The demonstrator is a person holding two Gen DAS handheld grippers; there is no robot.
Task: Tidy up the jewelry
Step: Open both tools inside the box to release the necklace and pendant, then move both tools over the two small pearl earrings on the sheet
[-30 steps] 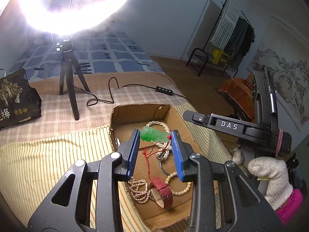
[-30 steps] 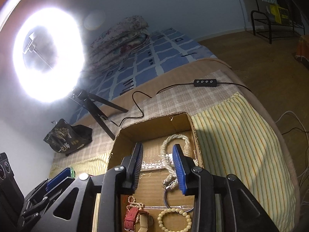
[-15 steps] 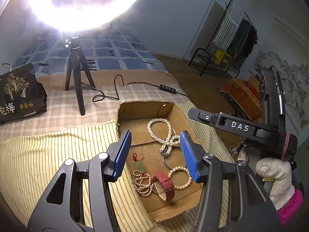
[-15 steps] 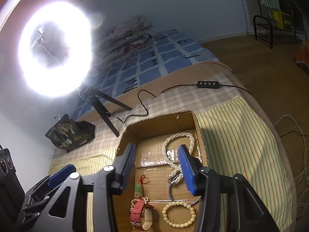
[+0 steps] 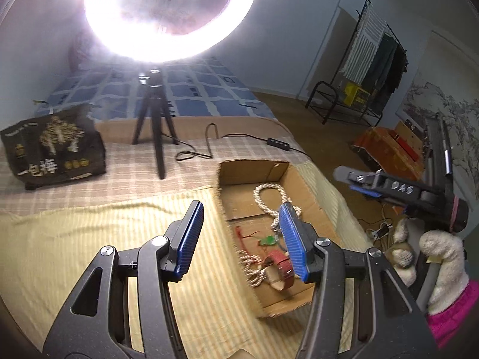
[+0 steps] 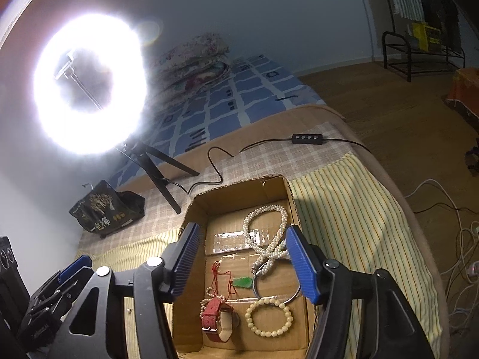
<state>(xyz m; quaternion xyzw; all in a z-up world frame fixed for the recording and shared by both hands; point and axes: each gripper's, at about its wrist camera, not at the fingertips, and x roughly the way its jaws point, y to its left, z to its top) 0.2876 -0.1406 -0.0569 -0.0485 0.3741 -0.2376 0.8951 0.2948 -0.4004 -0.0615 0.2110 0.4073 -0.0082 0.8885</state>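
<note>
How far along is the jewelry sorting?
Nearly done: pearl necklace, green pendant, red watch and bead bracelet all lie in the cardboard box. Left gripper is empty; right gripper is opening, empty. No jewelry visible outside.

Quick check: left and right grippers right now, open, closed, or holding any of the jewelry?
Left gripper: open, nothing between its pads.
Right gripper: jaws opening, nothing held; the jewelry lies in the cardboard box below.

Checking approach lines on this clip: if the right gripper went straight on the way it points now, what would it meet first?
Probably the cardboard box. The right gripper, jaws opening and empty, aims at its floor between the green pendant and pearl necklace; depth is unclear, so which it touches first is uncertain.
</note>
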